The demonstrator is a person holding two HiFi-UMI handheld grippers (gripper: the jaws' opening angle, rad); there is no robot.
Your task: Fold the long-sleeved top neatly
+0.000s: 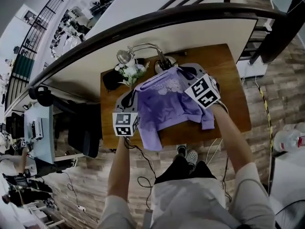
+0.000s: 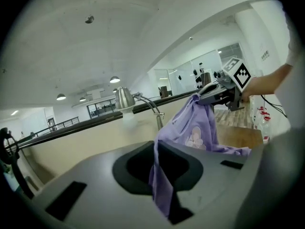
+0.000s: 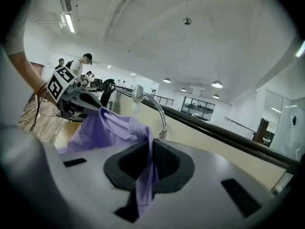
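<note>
Nearest, the left claw (image 2: 159, 175) was pinched nearly closed on a thin fold of the lilac long-sleeved top (image 2: 195, 128), the cloth running up out of the slot between its jaws. The right claw (image 3: 145, 173) was clamped just as narrowly on another fold, with a ribbed edge bunched just above its jaws; whether that was a cuff or the neckband could not be told.

From the head view, the two claws held the garment stretched between them above the wooden worktop (image 1: 231, 75). Its lower part sagged onto the wood, and one end trailed over the near edge on the left. A sleeve drooped at the right.

By my reading, the folding had barely begun. No crease or tucked sleeve showed. The top had yet to be laid flat, and the sleeves and body remained to be folded in.

A pale cartoon-like print sat on the front of the top, with no legible wording. The marker cubes carried only black-and-white square patterns.

Behind the garment stood a small bunch of white flowers (image 1: 131, 73) and a metal gooseneck desk lamp (image 1: 126, 56), then a dark curved railing (image 1: 157, 20).
</note>
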